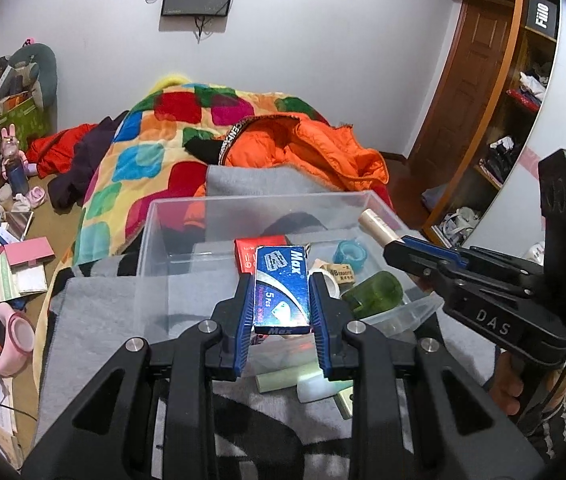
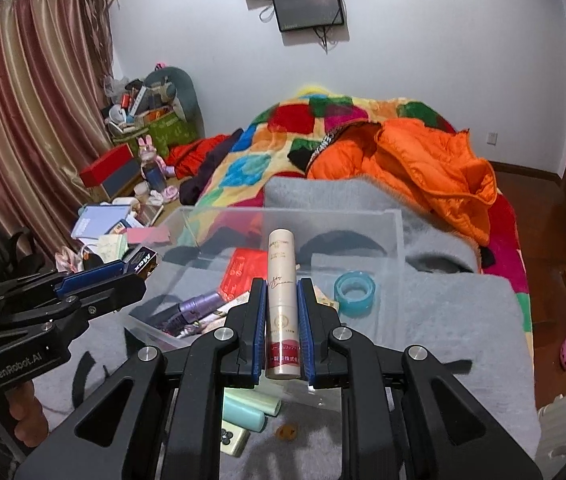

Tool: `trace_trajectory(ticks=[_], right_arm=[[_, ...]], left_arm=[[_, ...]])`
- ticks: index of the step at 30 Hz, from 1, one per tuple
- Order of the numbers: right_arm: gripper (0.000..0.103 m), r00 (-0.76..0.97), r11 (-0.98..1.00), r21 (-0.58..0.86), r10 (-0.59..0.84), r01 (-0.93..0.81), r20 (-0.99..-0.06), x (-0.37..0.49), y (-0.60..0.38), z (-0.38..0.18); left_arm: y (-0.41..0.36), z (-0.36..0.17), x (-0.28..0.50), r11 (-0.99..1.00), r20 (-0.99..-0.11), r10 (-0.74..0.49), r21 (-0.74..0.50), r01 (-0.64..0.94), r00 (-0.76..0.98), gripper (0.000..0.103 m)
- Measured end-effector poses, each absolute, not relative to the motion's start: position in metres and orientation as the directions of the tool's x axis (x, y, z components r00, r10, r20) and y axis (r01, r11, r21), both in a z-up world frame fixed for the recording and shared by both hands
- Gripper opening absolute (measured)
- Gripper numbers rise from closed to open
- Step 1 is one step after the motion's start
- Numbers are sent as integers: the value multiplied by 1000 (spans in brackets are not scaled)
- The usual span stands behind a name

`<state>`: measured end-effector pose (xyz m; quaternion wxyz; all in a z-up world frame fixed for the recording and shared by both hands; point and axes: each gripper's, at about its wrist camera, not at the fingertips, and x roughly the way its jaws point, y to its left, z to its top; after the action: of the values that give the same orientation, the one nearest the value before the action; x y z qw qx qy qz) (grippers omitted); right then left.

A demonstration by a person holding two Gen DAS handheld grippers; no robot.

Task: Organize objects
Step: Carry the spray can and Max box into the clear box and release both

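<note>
A: What did the left gripper (image 1: 282,300) hold?

B: Its blue pads were clamped on the sides of a blue rectangular cardboard box marked "Max" (image 1: 282,289), raised above the clear plastic bin (image 1: 151,240).

A: And the right gripper (image 2: 282,322)?

B: Nearly closed, it gripped a slim cream-and-pink cylindrical tube (image 2: 281,304), held upright over the same bin.

A: What did the bin contain?

B: A red flat carton (image 2: 243,276), a light-blue tape roll (image 2: 354,294) and a dark green glass bottle (image 1: 375,294). The bin sat on a grey blanket (image 2: 463,320) on the bed.
</note>
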<state>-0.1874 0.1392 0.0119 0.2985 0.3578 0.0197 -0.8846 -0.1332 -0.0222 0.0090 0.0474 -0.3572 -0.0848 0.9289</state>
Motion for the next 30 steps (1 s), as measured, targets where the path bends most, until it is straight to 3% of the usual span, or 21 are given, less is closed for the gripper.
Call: trace_trajectory(ticks=[21, 24, 26, 30], right_arm=[[15, -503, -818, 174, -489, 548, -712, -200, 119, -24], [18, -490, -812, 183, -497, 555, -716, -199, 119, -22], [27, -489, -809, 186, -501, 557, -714, -196, 121, -20], [35, -512, -812, 177, -503, 556, -696, -188, 126, -12]], left_arm=[[-22, -24, -160, -979, -715, 164, -203, -22, -679, 27], [-21, -23, -159, -977, -717, 174, -212, -27, -675, 36], [-21, -20, -156, -978, -712, 170, -209, -26, -682, 41], [-19, -11, -150, -982, -698, 153, -188, -28, -699, 51]])
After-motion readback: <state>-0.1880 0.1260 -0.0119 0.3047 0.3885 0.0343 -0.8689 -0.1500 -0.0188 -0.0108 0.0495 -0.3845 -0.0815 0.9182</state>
